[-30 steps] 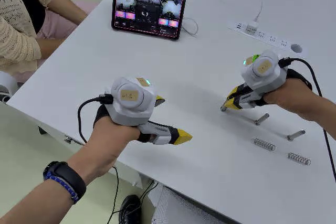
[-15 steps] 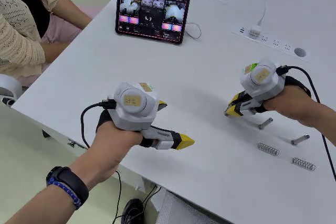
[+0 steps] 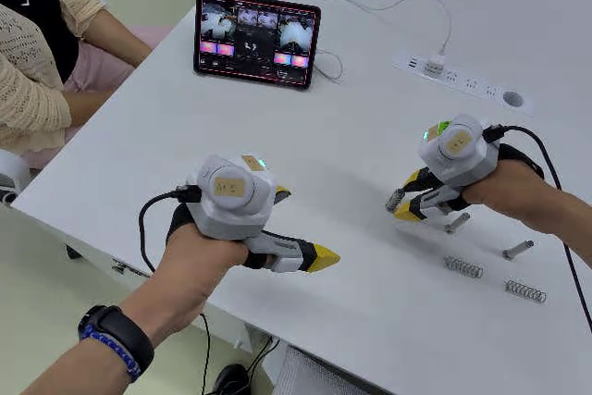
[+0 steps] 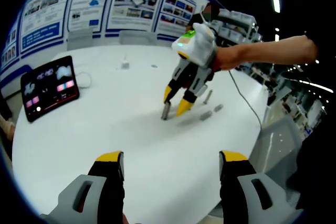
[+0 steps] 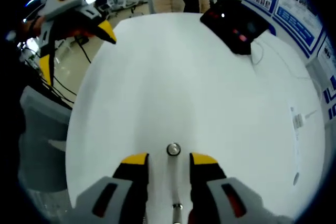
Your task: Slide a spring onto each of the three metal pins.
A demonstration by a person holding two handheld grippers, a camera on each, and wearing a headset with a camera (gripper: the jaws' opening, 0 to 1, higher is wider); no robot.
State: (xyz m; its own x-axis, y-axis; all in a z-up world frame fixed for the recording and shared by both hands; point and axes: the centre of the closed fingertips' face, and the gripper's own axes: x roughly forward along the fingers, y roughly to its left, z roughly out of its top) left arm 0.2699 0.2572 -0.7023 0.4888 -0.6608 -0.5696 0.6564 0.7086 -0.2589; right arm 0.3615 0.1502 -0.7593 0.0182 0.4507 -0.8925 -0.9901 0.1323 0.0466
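My right gripper [image 3: 403, 197] is shut on a short metal pin [image 3: 394, 201], held low over the white table [image 3: 351, 136]. In the right gripper view the pin [image 5: 172, 149] lies between the two yellow-tipped jaws of the right gripper [image 5: 169, 160], round end forward. Two more pins [image 3: 457, 222] [image 3: 517, 249] lie on the table just right of it. Two springs [image 3: 462, 267] [image 3: 525, 290] lie nearer the front edge. My left gripper [image 3: 305, 228] hovers at the front left, and the left gripper [image 4: 170, 157] is open with nothing between its jaws.
A tablet [image 3: 256, 27] stands at the back left, its cable running to a white power strip [image 3: 462, 80] at the back right. A person in a knitted top [image 3: 37, 53] sits at the table's left side. The table's front edge runs close under both hands.
The right gripper keeps its hold on the pin and has shifted slightly, so the pin's end now shows further past its tips. The left gripper has stayed open in place.
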